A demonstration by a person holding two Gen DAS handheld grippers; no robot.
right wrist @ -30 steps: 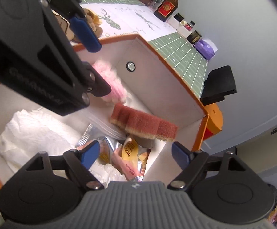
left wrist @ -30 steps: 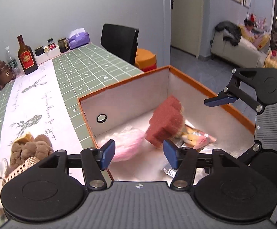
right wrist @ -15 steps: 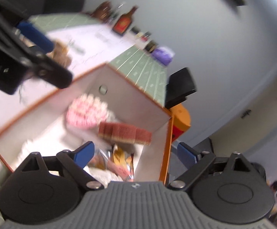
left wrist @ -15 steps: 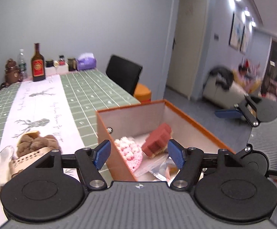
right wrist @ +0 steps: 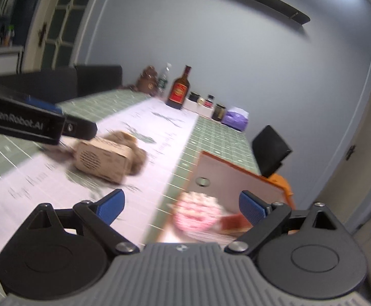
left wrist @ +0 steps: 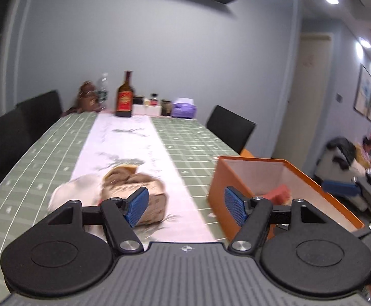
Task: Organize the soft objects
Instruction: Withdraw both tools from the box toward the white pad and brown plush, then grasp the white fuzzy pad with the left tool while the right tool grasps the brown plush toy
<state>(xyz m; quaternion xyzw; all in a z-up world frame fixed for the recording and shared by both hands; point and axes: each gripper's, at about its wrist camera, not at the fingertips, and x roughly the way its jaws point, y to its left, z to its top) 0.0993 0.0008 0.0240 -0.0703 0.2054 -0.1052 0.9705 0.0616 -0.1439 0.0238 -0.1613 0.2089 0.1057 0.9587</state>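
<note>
Both grippers have swung from over the box (left wrist: 282, 176) toward the surface (left wrist: 45, 153), jaws just opened, nothing between. Your brown plush (right wrist: 134, 153) lies beside the box: light, squashy. Pinch the left gripper (left wrist: 185, 205) across its body; right gripper (right wrist: 183, 207) stays empty.

The brown soft bundle (left wrist: 134, 191) on the table runner is smeared by motion, and its near side is covered by a blue pad of the left gripper (left wrist: 186, 205). The contents of the orange box (left wrist: 300, 176) are largely hidden behind its near wall; only a red corner (left wrist: 280, 191) is seen. In the right wrist view the pink fluffy item (right wrist: 198, 215) is blurred and partly cut off by the camera housing. The labels on the small jars (right wrist: 208, 100) are too small to be read
</note>
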